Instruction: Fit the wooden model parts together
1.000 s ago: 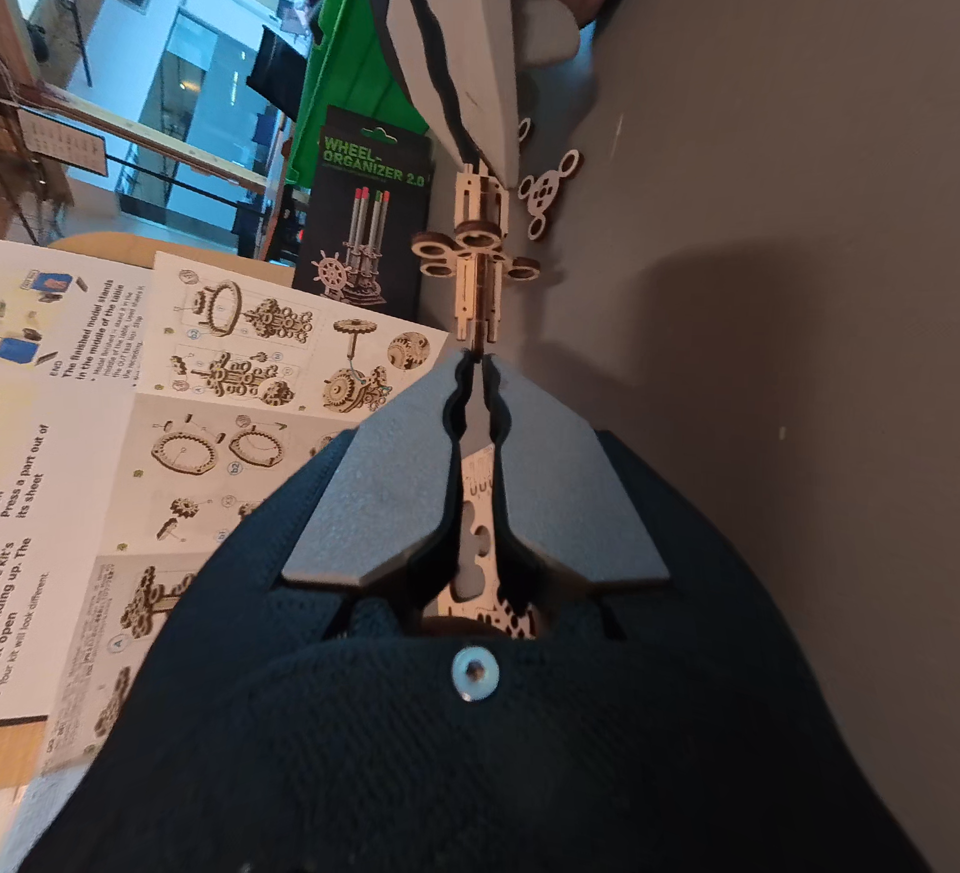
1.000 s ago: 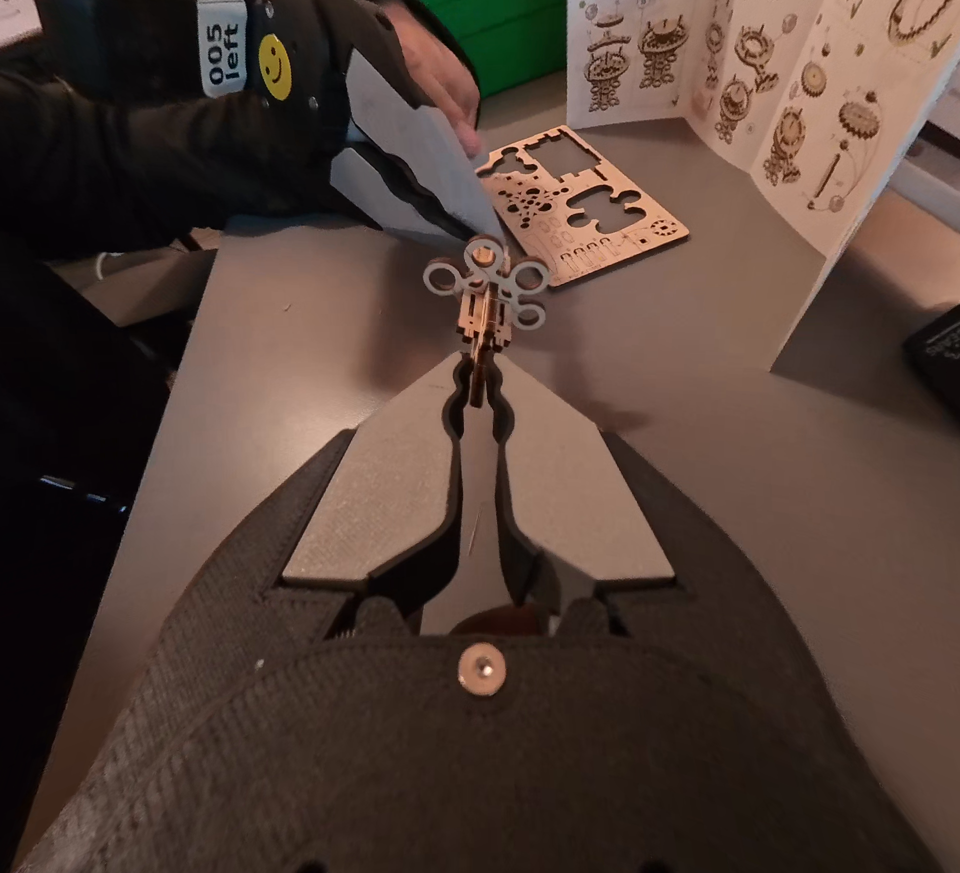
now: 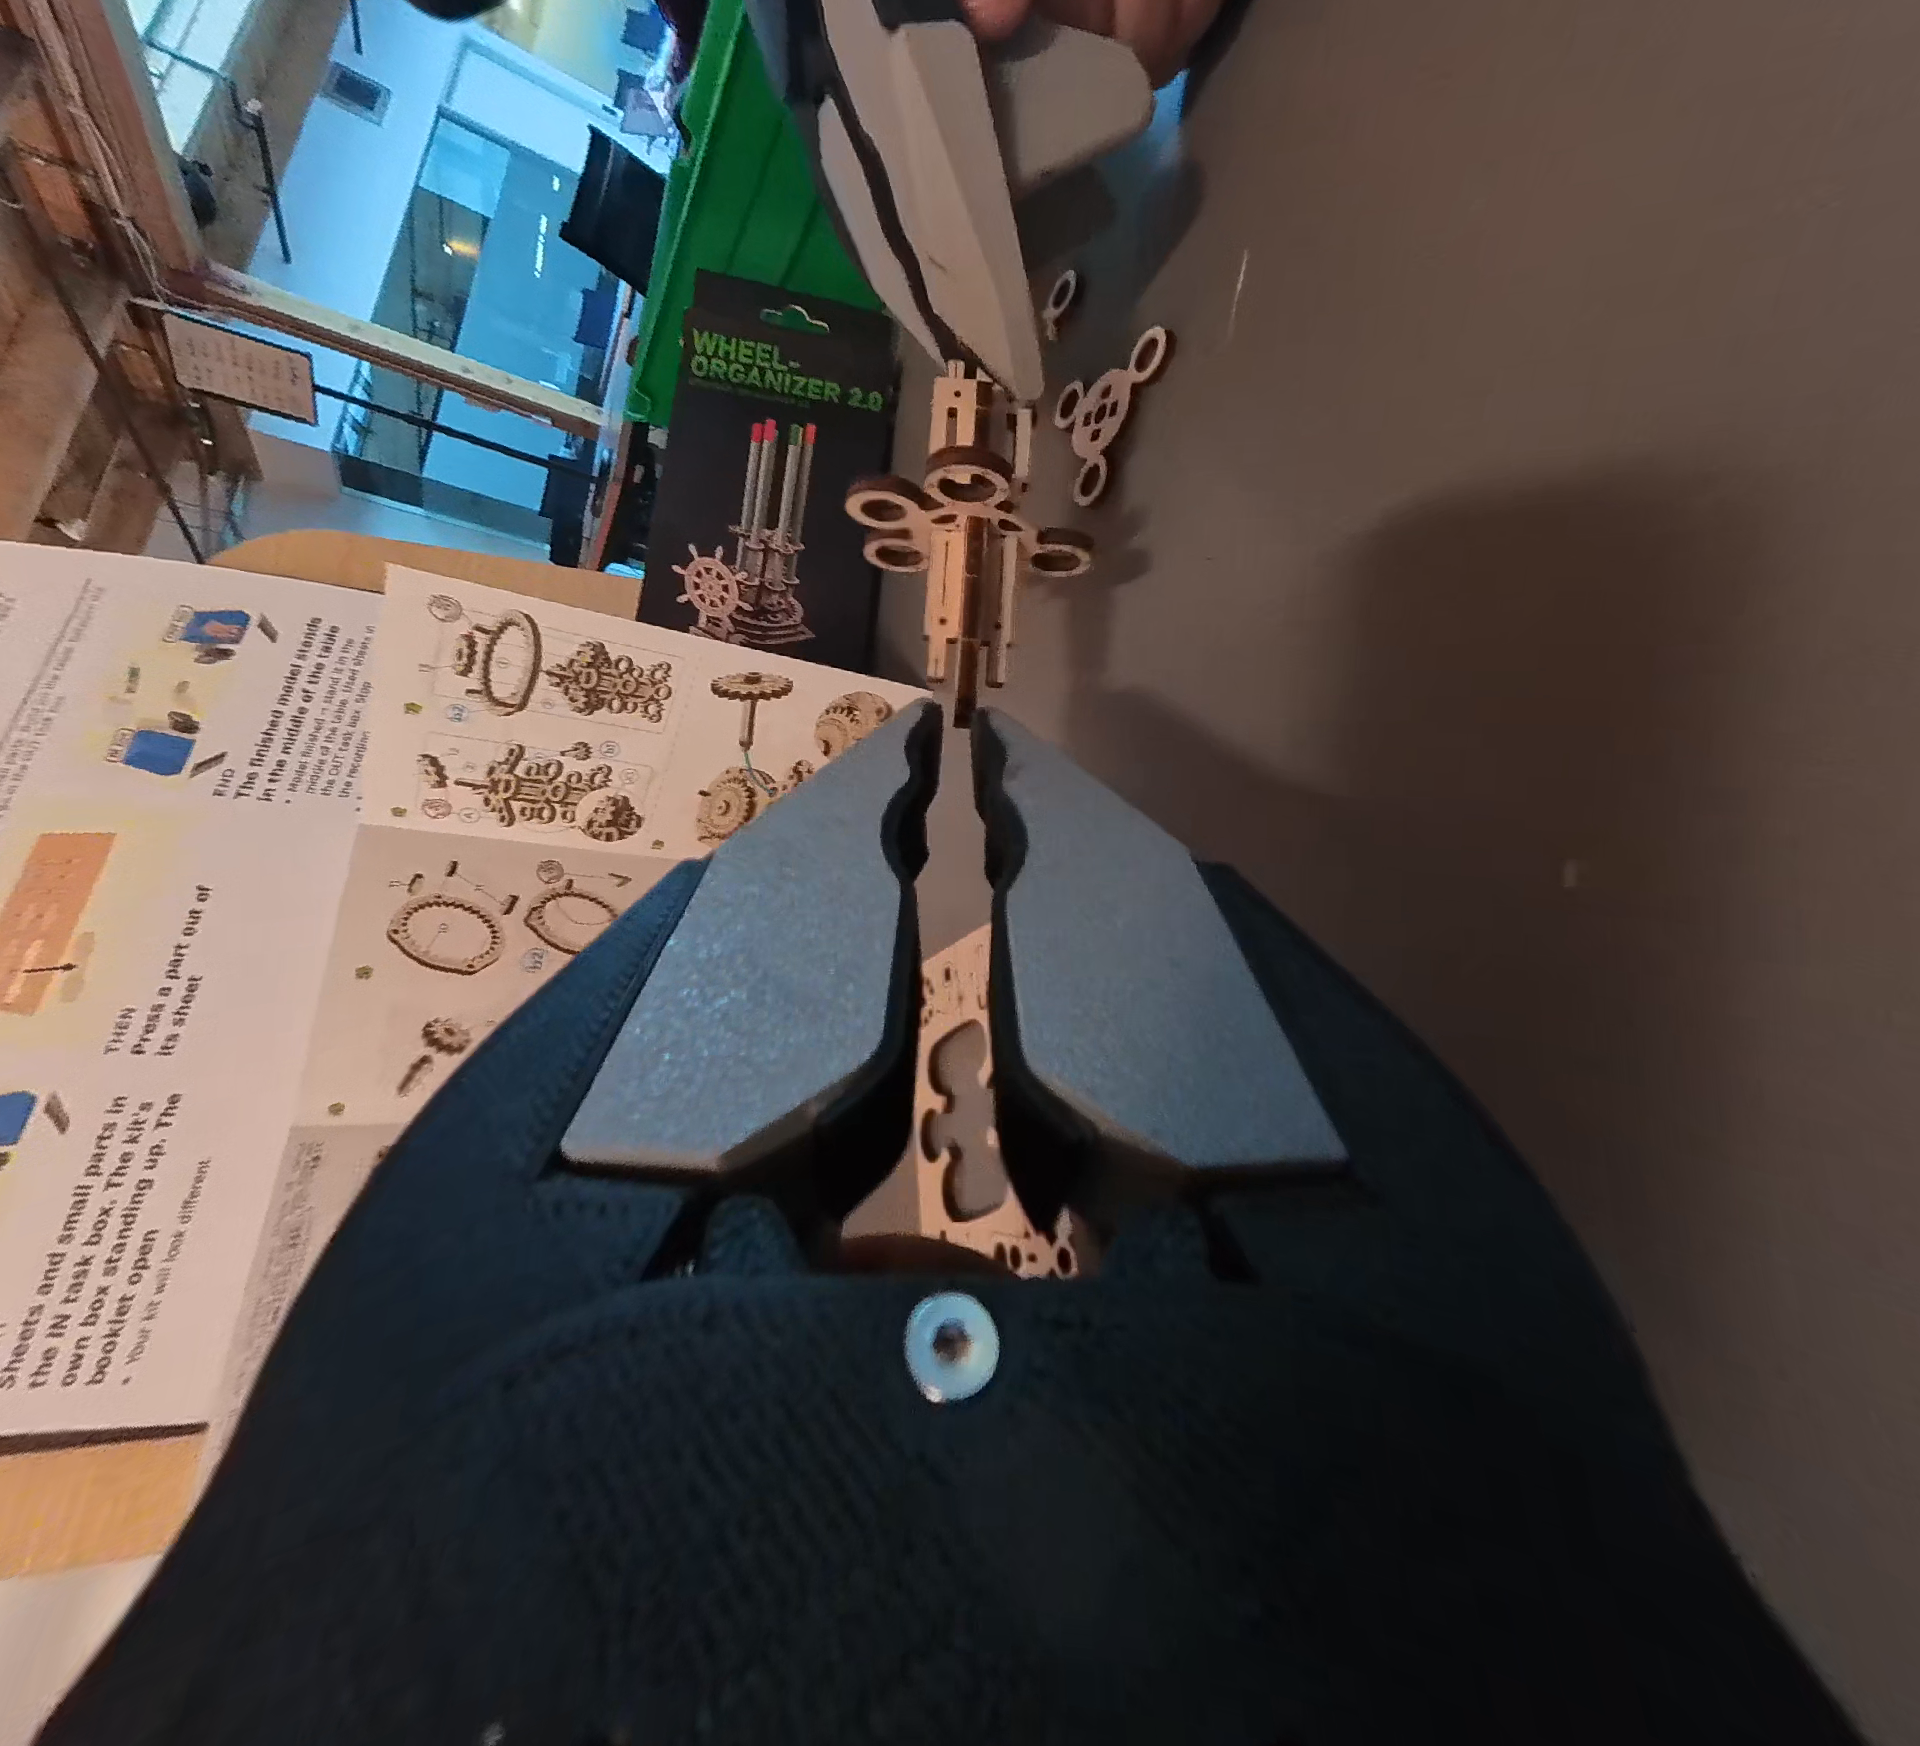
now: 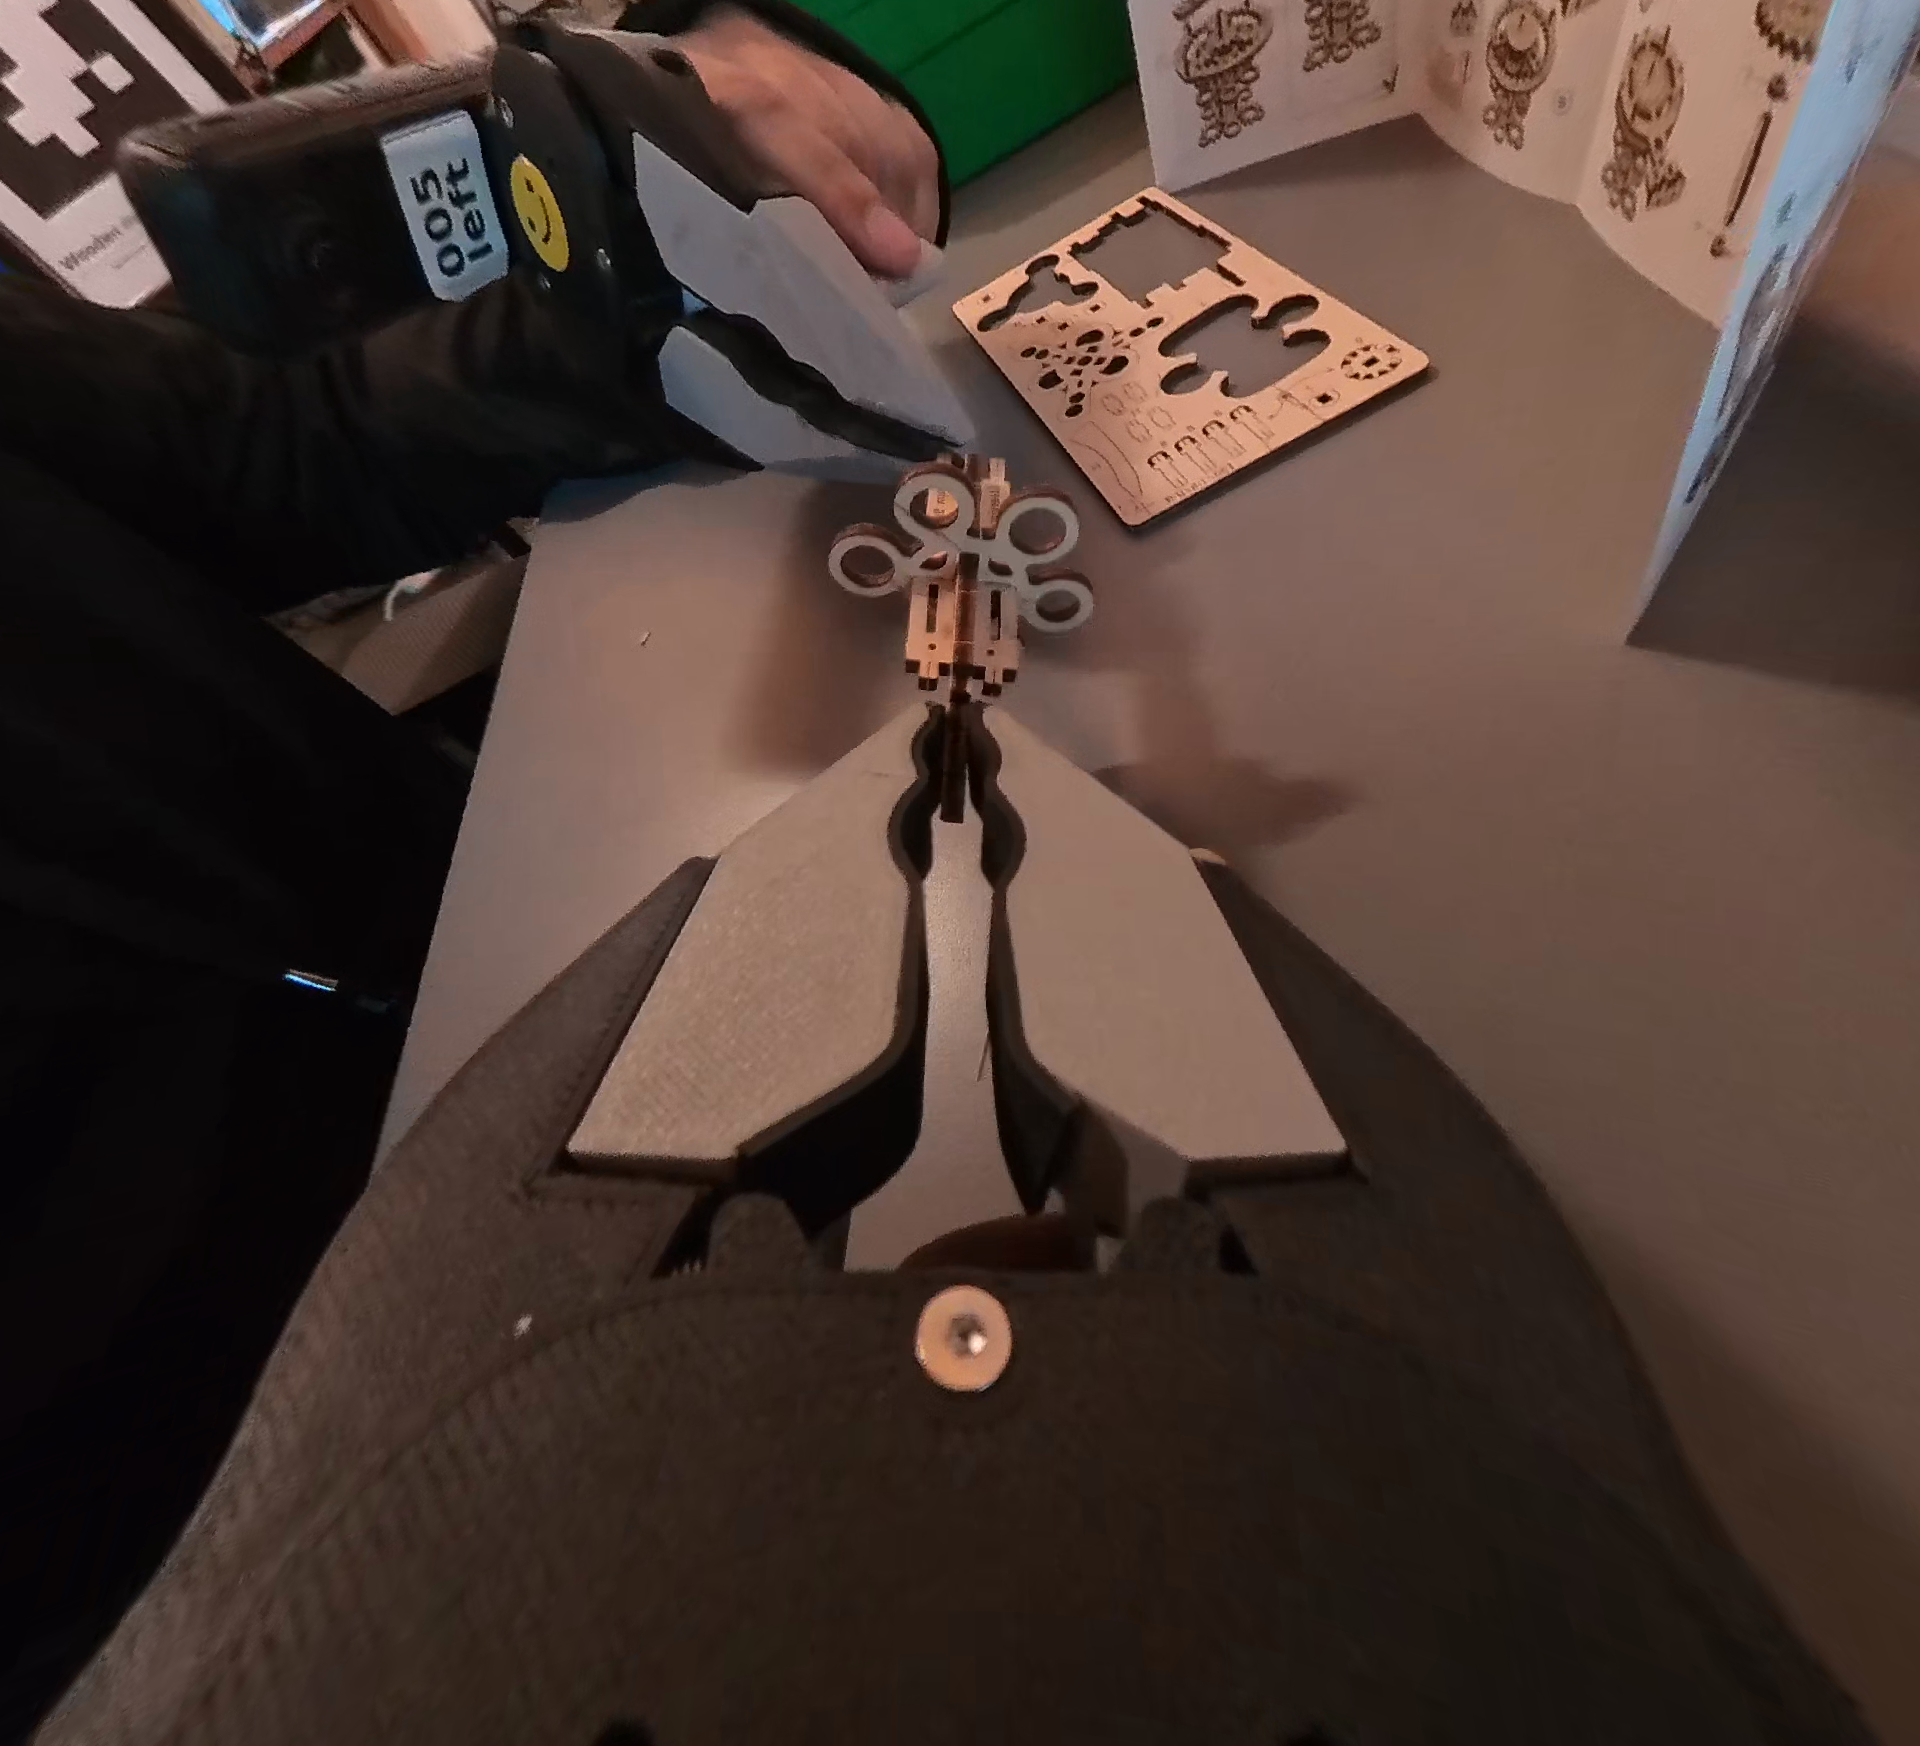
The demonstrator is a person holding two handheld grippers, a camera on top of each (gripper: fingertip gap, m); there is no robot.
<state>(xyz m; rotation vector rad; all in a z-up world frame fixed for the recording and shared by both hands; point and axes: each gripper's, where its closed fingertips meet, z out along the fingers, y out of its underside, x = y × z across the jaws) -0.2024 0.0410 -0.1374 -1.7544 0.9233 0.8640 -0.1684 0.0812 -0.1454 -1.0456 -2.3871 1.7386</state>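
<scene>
Both tongs clamped on the wooden shaft assembly (image 4: 961,600), left tongs (image 3: 958,720) at one end, right tongs (image 4: 953,720) at the other, held above the desk (image 4: 1455,865). Risk: any twist between my hands could snap its thin tabs or pop the clover plate (image 4: 961,543) off.

Right gripper (image 4: 957,720) clamps lower end of wooden subassembly (image 4: 961,590) w/ ring-lobed plate; left gripper (image 4: 951,439), tips together, meets its far end. Punched-out part sheet (image 4: 1195,366) lies flat near bench's (image 4: 1455,865) far edge; folded instruction sheet (image 4: 1507,3) stands at far-right corner.
</scene>
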